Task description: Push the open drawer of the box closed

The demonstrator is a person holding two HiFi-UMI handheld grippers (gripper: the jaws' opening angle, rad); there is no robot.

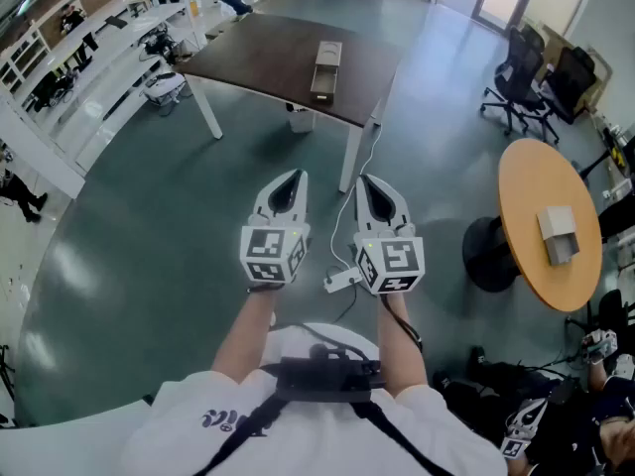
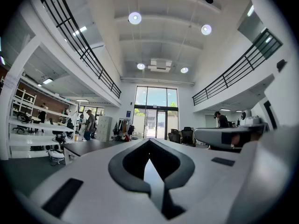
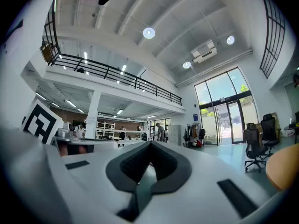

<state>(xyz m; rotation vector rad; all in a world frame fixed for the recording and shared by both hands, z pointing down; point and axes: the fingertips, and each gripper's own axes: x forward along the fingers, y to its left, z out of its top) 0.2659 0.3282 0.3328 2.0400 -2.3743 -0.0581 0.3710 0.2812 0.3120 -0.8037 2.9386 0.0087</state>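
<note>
Left gripper [image 1: 296, 178] jaws are together, tips meeting, nothing between them; same in its own view [image 2: 149, 142]. Right gripper [image 1: 364, 182] jaws are also together and empty, confirmed in its own view [image 3: 150, 143]. Both are held side by side, near each other but apart, in front of the person and over bare floor [image 1: 149, 226], touching nothing.

The box [image 1: 325, 69] lies on a dark brown desk [image 1: 248, 53] with white legs, well ahead of both grippers. It is long and narrow, with its lighter end farther away and its darker end nearer. The drawer is too small to make out.

The floor is smooth grey-green and glossy. A white cable [image 1: 359, 181] trails from the desk leg toward the grippers. On the right, a round wooden desk [image 1: 536, 181] carries a grey block [image 1: 558, 234]. Black office chairs [image 1: 518, 82] stand beyond it. White shelving [image 1: 60, 77] runs along the left.

The gripper views show a tall white hall with round ceiling lights [image 2: 135, 17], a mezzanine with black railings [image 2: 84, 41] and glass doors [image 2: 155, 118] at the far end. People stand in the distance.

Each marker cube [image 1: 270, 249] bears black-and-white square patterns. The dark print on the person's white shirt [image 1: 223, 419] is unreadable.
</note>
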